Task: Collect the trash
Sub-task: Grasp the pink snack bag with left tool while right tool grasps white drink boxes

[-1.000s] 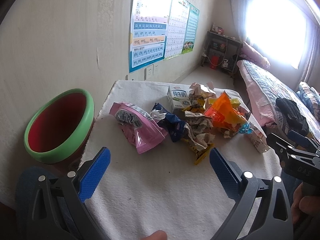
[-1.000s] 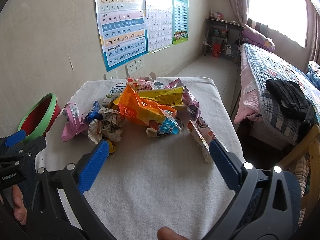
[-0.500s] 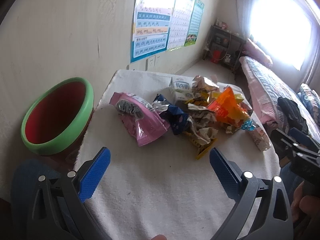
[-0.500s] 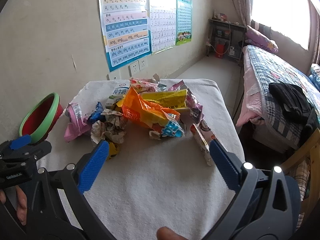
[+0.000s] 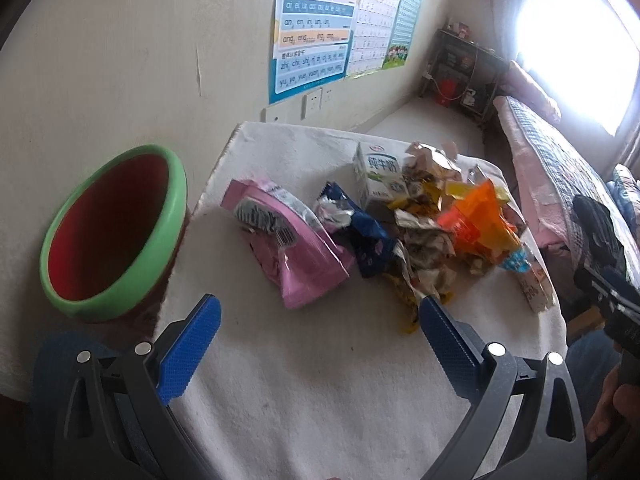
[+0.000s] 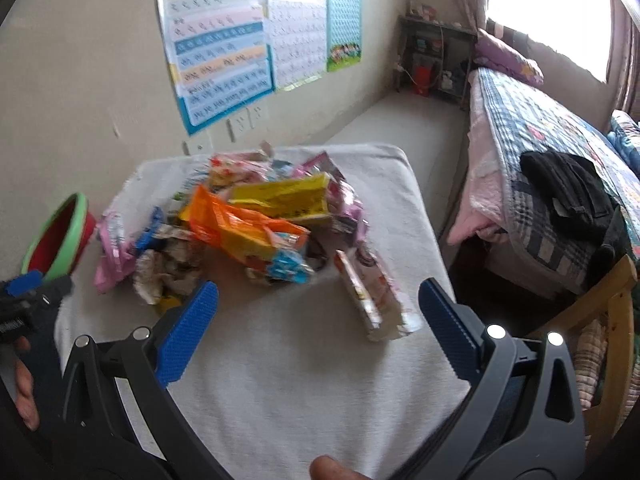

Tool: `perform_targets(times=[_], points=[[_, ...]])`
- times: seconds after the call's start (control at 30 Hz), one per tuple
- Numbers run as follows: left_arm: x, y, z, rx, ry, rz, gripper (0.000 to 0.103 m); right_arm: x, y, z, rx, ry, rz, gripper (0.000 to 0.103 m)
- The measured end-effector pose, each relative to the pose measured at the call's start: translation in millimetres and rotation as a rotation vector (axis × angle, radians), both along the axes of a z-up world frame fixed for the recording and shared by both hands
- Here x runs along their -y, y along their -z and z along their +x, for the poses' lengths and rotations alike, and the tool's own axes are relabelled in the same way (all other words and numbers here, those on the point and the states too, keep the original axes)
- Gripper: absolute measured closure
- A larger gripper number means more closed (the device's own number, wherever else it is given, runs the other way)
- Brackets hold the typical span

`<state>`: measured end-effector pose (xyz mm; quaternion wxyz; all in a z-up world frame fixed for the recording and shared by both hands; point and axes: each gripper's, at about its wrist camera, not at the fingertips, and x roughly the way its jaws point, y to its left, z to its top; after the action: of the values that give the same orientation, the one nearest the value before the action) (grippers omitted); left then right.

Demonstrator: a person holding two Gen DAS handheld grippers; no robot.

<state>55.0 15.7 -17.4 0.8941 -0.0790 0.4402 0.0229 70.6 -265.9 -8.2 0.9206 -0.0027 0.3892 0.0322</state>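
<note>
The step in hand is judged to be the approach: no trash has yet been picked up, and the bin (image 5: 116, 232), a red bucket with a green rim, is seen empty as far as its interior shows. It stands just beside the left edge of the desk (image 5: 320, 380), which is covered with a white towel.

The trash is heaped across the far half of the desk. At the left of the heap lies a pink wrapper (image 5: 294, 248), nearest the bin; a dark blue wrapper (image 5: 370, 244) touches it. Behind these a small milk carton (image 5: 380, 176) stands upright. Crumpled paper (image 5: 424, 256), an orange bag (image 6: 240, 228), a yellow packet (image 6: 284, 198) and a flattened carton (image 6: 372, 292) at the right edge complete the heap.

The left gripper (image 5: 320, 340) is held low over the bare near part of the desk, its blue fingers spread wide and empty, aimed toward the pink wrapper. The right gripper (image 6: 318, 328) is likewise spread wide and empty, aimed toward the flattened carton and the orange bag. The right view is somewhat blurred. Neither gripper touches any item.

For the next move, one gripper should be advanced until a single wrapper lies between its fingers, then closed. The pink wrapper is judged the easiest first pick for the left gripper, being nearest the bin. Thin film may slip or drag neighbouring pieces.
</note>
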Motion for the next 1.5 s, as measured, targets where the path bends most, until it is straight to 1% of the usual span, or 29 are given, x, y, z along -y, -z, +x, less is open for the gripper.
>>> perform_targets(times=[0.1, 0.2, 0.33, 0.47, 0.67, 0.73, 0.8, 0.87, 0.93, 1.0, 1.03, 1.07, 1.1, 1.17, 1.2, 1.3, 1.33, 1.37, 1.5], points=[[-8.2, -0.6, 16.8, -0.033, -0.017, -0.032, 0.008, 12.4, 9.1, 11.3, -0.052, 0.019, -0.006, 0.004], [-14.8, 4.1, 30.9, -0.067, -0.039, -0.041, 0.008, 21.6, 19.2, 21.8, -0.102, 0.027, -0.025, 0.004], [-19.2, 21.0, 56.9, -0.147, -0.050, -0.046, 0.008, 32.4, 37.2, 38.1, -0.185, 0.035, -0.043, 0.004], [-23.7, 36.9, 74.5, -0.196, -0.058, -0.037, 0.008, 38.8, 55.0, 53.6, -0.265, 0.045, -0.060, 0.004], [-31.6, 54.1, 94.6, -0.245, -0.072, -0.070, 0.008, 40.0, 68.8, 66.8, -0.303, 0.050, -0.096, 0.004], [-35.3, 59.7, 100.8, -0.261, -0.084, -0.092, 0.008, 40.6, 71.8, 70.1, -0.311, 0.039, -0.097, 0.006], [-37.0, 63.8, 105.2, -0.279, -0.092, -0.099, 0.009, 39.7, 74.6, 73.6, -0.326, 0.030, -0.095, 0.014], [-37.2, 68.8, 108.9, -0.298, -0.096, -0.102, 0.009, 39.8, 78.1, 76.4, -0.343, 0.023, -0.093, 0.016], [-37.4, 71.7, 110.5, -0.304, -0.095, -0.107, 0.009, 39.2, 81.8, 78.6, -0.358, 0.019, -0.093, 0.022], [-37.3, 75.0, 111.5, -0.310, -0.091, -0.110, 0.016, 38.9, 85.9, 81.3, -0.376, 0.015, -0.084, 0.033], [-37.3, 76.4, 110.7, -0.314, -0.088, -0.110, 0.020, 38.7, 87.6, 83.0, -0.384, 0.011, -0.080, 0.037], [-37.3, 76.8, 108.5, -0.317, -0.084, -0.112, 0.028, 38.0, 90.0, 83.9, -0.396, 0.004, -0.075, 0.045], [-37.0, 78.1, 108.7, -0.319, -0.076, -0.119, 0.031, 36.9, 91.8, 84.4, -0.402, 0.000, -0.073, 0.051], [-33.3, 77.9, 109.4, -0.320, -0.046, -0.122, 0.042, 36.1, 92.7, 84.3, -0.409, -0.007, -0.069, 0.052], [-30.3, 77.2, 109.5, -0.320, -0.030, -0.116, 0.048, 36.3, 91.9, 84.0, -0.406, -0.009, -0.064, 0.055], [-25.7, 72.6, 107.2, -0.313, -0.014, -0.099, 0.050, 37.8, 87.6, 82.5, -0.398, -0.017, -0.050, 0.062], [-25.0, 70.9, 106.4, -0.309, -0.010, -0.097, 0.057, 38.1, 86.3, 81.9, -0.396, -0.018, -0.048, 0.063], [-24.3, 69.2, 106.2, -0.305, -0.008, -0.092, 0.059, 38.1, 83.6, 80.5, -0.393, -0.020, -0.045, 0.063], [-22.4, 60.4, 99.8, -0.291, 0.004, -0.073, 0.063, 38.0, 75.0, 73.6, -0.374, -0.017, -0.037, 0.064]])
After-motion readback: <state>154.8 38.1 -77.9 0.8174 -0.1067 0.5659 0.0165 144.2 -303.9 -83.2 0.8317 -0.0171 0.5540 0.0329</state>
